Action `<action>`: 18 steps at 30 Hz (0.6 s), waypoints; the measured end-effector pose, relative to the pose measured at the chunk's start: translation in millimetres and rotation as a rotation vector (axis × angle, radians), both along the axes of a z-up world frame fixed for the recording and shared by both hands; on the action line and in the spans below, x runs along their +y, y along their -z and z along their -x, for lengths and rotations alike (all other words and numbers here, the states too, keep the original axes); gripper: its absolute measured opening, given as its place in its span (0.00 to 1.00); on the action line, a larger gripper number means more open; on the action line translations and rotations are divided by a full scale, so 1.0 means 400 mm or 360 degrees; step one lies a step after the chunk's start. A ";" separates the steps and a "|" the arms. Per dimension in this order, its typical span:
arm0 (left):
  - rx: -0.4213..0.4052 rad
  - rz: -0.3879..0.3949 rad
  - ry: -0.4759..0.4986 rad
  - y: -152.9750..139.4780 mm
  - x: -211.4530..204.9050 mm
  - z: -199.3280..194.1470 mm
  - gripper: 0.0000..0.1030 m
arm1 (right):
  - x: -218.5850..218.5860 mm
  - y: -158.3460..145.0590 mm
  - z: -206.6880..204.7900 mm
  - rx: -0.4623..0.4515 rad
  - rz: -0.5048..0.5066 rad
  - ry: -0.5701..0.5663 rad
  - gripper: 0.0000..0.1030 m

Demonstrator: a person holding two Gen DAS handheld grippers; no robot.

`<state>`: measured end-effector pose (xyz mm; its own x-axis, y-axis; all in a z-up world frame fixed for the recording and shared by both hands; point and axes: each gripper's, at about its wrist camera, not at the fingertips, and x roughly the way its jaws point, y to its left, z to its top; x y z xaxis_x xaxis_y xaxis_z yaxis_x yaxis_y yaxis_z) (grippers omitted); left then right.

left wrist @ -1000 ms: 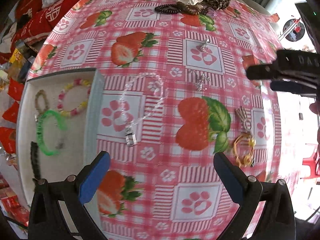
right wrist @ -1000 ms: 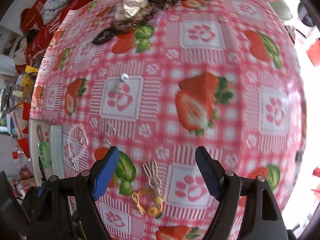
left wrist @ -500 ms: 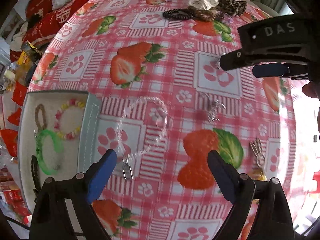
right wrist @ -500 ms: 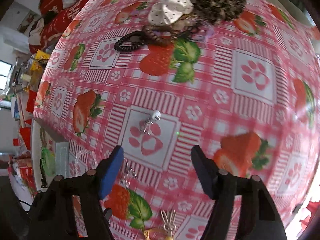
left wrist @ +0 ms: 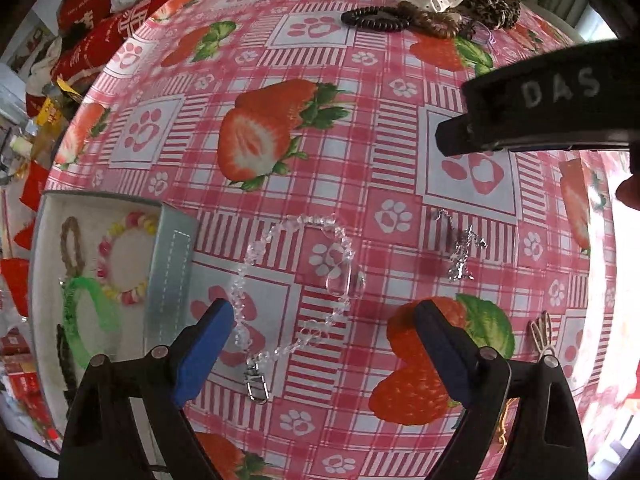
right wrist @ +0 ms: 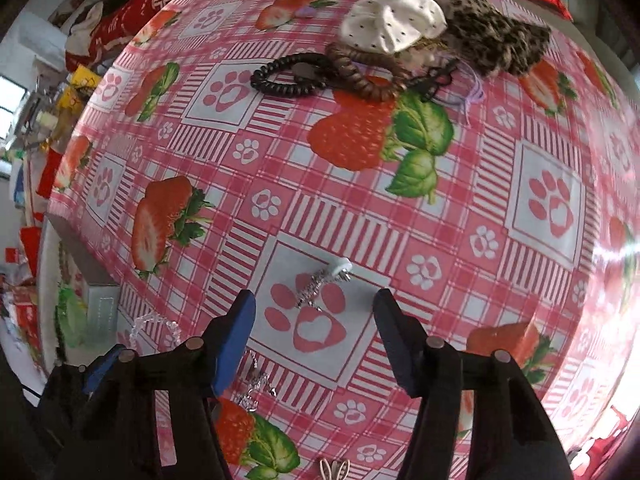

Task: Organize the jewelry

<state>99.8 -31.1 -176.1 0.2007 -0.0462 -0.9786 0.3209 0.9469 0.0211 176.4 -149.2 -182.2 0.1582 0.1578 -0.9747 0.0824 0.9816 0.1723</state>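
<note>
A clear bead bracelet (left wrist: 304, 280) with a metal clasp lies on the strawberry tablecloth. My left gripper (left wrist: 324, 344) hovers open over its near end, one blue finger on each side, not touching. A grey tray (left wrist: 172, 272) to its left holds a green bracelet (left wrist: 88, 312), a pastel bead bracelet (left wrist: 124, 260) and a brown one. In the right wrist view a silver earring (right wrist: 324, 284) with a white stud lies on a paw print, just ahead of my right gripper (right wrist: 316, 336). Its jaws are closing, with the pads clear of the earring. A second silver earring (left wrist: 460, 252) lies between the two grippers.
Hair ties (right wrist: 292, 76), a white scrunchie (right wrist: 392, 20) and a leopard scrunchie (right wrist: 492, 44) sit at the table's far side. A gold clip with a yellow loop (left wrist: 540, 336) lies at the right. Red cloth and clutter edge the table at the left.
My left gripper has come nearer and lower over the clear bracelet. My right gripper has swung away from the gold clip to the silver earring on the paw print, and its jaws have narrowed.
</note>
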 end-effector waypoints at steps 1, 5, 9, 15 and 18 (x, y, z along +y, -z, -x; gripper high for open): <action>0.0008 0.0007 0.0000 0.002 0.001 -0.003 0.94 | 0.010 0.000 -0.004 -0.0006 0.0031 -0.0021 0.60; 0.0040 0.0073 0.0040 -0.001 -0.002 -0.002 0.79 | 0.054 0.003 -0.012 -0.0035 0.0218 -0.0114 0.42; 0.0042 0.0097 0.0128 -0.009 -0.025 0.001 0.57 | 0.062 0.005 -0.011 -0.0058 0.0271 -0.0137 0.29; 0.0034 0.0106 0.0204 -0.017 -0.047 0.021 0.20 | 0.063 0.007 -0.010 -0.0068 0.0252 -0.0109 0.28; 0.0052 0.0136 0.0189 -0.020 -0.031 0.026 0.15 | 0.046 0.004 0.010 -0.0082 0.0194 -0.0077 0.28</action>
<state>89.2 -43.6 -168.3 0.1569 -0.1514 -0.9759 0.4302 0.9000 -0.0705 172.2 -130.6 -183.8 0.2036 0.0472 -0.9779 0.0283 0.9981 0.0541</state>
